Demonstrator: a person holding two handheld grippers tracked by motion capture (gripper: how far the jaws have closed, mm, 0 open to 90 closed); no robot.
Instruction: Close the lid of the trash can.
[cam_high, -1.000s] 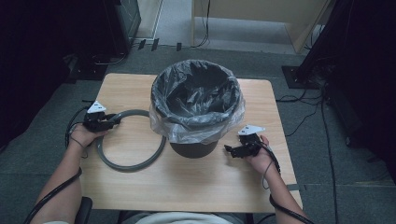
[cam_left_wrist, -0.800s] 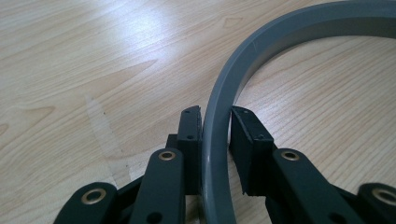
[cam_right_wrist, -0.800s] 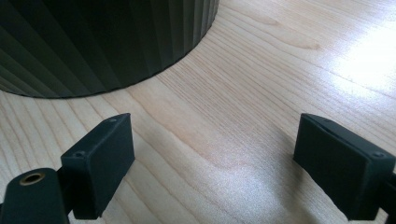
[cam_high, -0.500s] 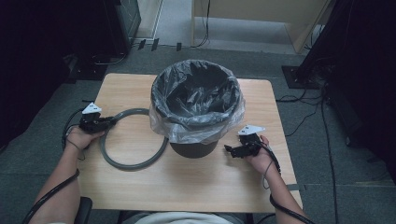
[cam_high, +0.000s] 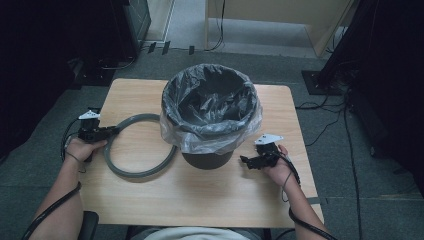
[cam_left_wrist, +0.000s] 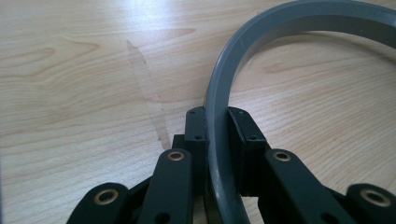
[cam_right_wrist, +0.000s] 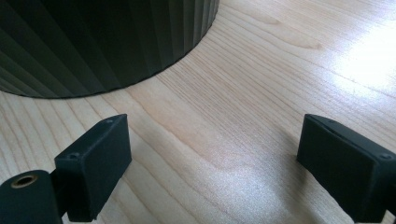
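The left gripper pinches the grey ring at its left edge; its jaws press on both sides of the band, which lies flat on the table. The right gripper rests with jaws spread wide, just right of the bin, touching nothing.

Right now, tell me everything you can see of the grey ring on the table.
The grey ring is a thin, smooth hoop, plastic by its look, with a flat band-like section. It lies flat on the wooden table, left of the bin, with its right side running under the overhanging clear bag liner. The left gripper is shut on its left edge, one jaw inside the hoop and one outside. The right gripper is apart from it.
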